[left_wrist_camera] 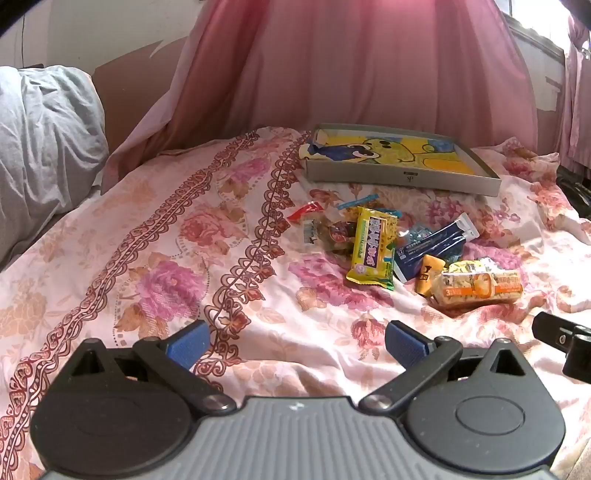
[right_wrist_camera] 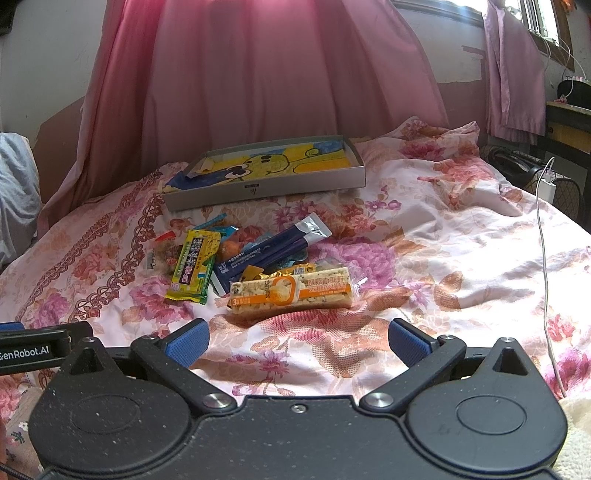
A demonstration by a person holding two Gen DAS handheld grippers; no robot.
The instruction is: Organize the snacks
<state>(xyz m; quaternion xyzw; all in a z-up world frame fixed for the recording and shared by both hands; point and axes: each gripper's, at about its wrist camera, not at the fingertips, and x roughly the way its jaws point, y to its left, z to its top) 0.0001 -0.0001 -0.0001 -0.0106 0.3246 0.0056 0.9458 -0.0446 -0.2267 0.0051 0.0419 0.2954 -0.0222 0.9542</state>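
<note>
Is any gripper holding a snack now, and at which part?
Nothing is held. The left gripper and right gripper are open; snacks lie on the bed.

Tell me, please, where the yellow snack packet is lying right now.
In both views the yellow snack packet lies on the bedspread, left in the pile, beside the dark blue sachet.

Daylight pours in from the window (right_wrist_camera: 543,22) at my upper right, blowing the top of the pink hanging curtain (right_wrist_camera: 280,74) out to a white-pink glare and washing pale the right side of the floral pink bedspread (right_wrist_camera: 443,240). Both my fisheye views bend hard at the edges, with dark corners. The middle is fairly sharp, though small print on the wrappers blurs, and my blue-padded fingers (left_wrist_camera: 186,345) sit in shade.
</note>
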